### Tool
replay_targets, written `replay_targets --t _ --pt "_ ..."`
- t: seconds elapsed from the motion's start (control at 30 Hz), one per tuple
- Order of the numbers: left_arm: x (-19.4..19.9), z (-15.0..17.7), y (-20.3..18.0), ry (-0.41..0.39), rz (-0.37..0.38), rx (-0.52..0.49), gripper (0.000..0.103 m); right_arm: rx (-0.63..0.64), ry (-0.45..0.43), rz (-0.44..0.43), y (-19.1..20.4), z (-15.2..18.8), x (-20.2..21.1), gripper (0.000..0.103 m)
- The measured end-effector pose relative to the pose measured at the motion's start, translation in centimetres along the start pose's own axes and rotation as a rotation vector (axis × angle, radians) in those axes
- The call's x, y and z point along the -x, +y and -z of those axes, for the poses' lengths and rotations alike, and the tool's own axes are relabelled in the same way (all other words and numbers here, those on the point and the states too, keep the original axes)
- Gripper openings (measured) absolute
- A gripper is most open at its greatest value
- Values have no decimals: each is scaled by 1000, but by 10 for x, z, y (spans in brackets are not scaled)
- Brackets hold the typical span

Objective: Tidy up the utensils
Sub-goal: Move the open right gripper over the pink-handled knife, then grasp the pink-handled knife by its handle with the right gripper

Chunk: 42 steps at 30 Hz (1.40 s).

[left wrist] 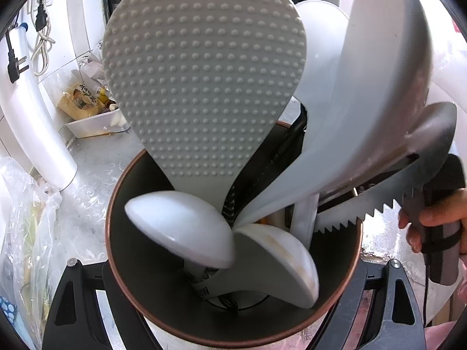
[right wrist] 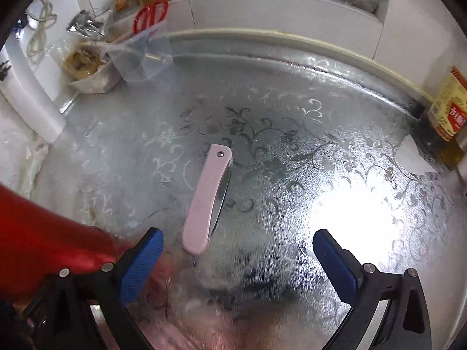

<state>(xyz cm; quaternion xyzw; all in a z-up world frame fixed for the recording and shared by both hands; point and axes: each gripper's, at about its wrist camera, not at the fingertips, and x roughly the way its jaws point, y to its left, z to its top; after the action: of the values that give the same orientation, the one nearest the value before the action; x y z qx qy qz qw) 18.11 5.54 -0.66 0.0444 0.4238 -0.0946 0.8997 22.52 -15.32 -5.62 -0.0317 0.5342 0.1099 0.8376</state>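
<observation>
Utensils fill the holder (left wrist: pixel 233 262) at centre frame in the left wrist view; the left gripper (left wrist: pixel 233 332) is clamped on its wall, so a slip could tip it. In the right wrist view, the folding knife (right wrist: pixel 208 198) lies mid-frame on the counter (right wrist: pixel 321 160); the right gripper (right wrist: pixel 238 262) gapes, off-centre, and may nudge the knife away.

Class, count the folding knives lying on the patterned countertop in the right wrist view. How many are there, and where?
1. The pink folding knife lies on the countertop, just ahead of the open right gripper, nearer its left finger. Others may lie outside this view.
</observation>
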Motion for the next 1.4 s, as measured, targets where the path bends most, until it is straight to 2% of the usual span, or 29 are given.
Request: replay_targets --t 0.33,0.5,0.67,0.83,0.9,0.97,1.07,1.23,1.4 --pt "-7 -3 5 -16 4 -7 89 -16 42 37 -1 -31 -32 103" --pt "-8 -8 14 -36 9 -12 89 -8 44 39 3 -45 -43 99" --pt "-9 -15 15 -45 13 -14 89 19 37 52 12 -57 -49 86" --pt "-8 -10 12 -47 18 -14 89 34 22 57 27 -66 -56 80" --pt "-7 -6 9 -45 14 -17 89 45 7 58 35 -68 -59 75" --pt "-4 -4 7 -42 13 -22 89 67 -9 48 45 -71 -61 61" --pt "0 -3 3 -40 10 -27 89 103 -27 31 52 -71 -63 47" --pt "6 -2 1 -36 5 -30 89 126 -52 15 49 -66 -62 30" --pt "13 -3 -1 -40 -1 -32 89 92 -48 15 37 -63 -60 27"
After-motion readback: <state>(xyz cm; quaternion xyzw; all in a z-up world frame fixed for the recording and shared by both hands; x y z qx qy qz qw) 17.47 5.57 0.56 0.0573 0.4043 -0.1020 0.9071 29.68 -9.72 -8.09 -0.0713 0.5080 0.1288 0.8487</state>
